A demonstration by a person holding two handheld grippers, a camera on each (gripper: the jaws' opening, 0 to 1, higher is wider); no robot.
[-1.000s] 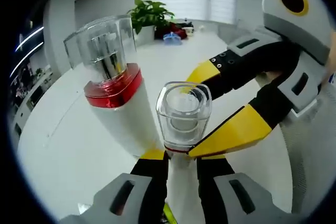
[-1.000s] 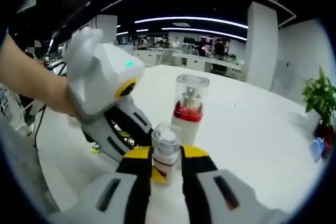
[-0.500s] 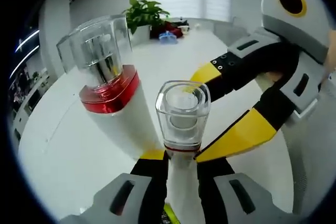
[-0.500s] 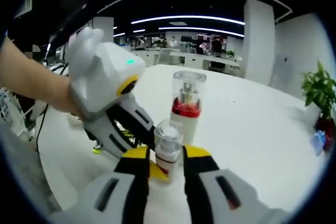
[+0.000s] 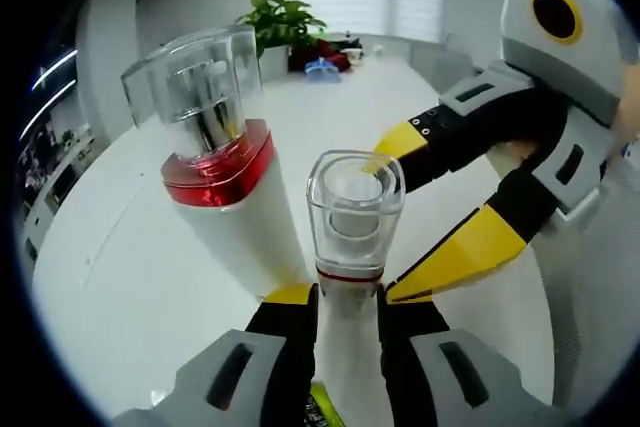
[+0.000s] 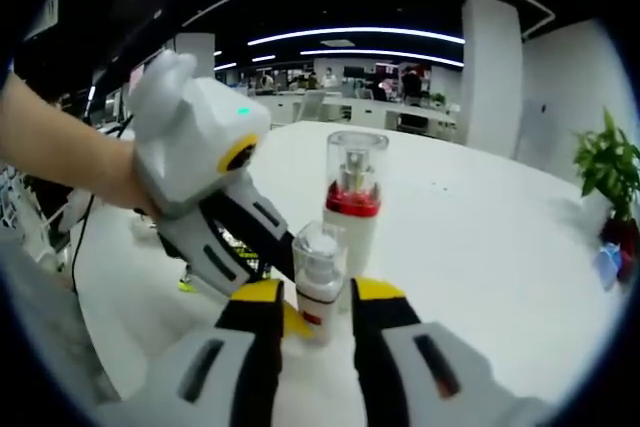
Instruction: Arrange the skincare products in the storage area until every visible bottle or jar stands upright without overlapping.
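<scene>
The left claw (image 5: 345,297) is clenched on the small clear-capped bottle (image 5: 352,237), steadying it upright on the white bench (image 5: 120,277). The right claw (image 6: 312,297) stands released, jaws straddling that bottle without clear contact. Just beside it stands the taller red-collared pump bottle (image 5: 215,162), upright, apparently not overlapping.

two skincare bottles are counted on the white table (image 5: 130,277): one tall bottle (image 5: 225,192) with a clear cap and a red band, and one small bottle (image 5: 352,237) with a clear cap and a thin red ring, standing just beside it. two grippers are counted: the left gripper (image 5: 345,302) and the right gripper (image 6: 315,297). one potted plant (image 5: 283,25) is seen at the far edge of the table. one person's forearm (image 6: 60,157) is seen behind the left gripper.
</scene>
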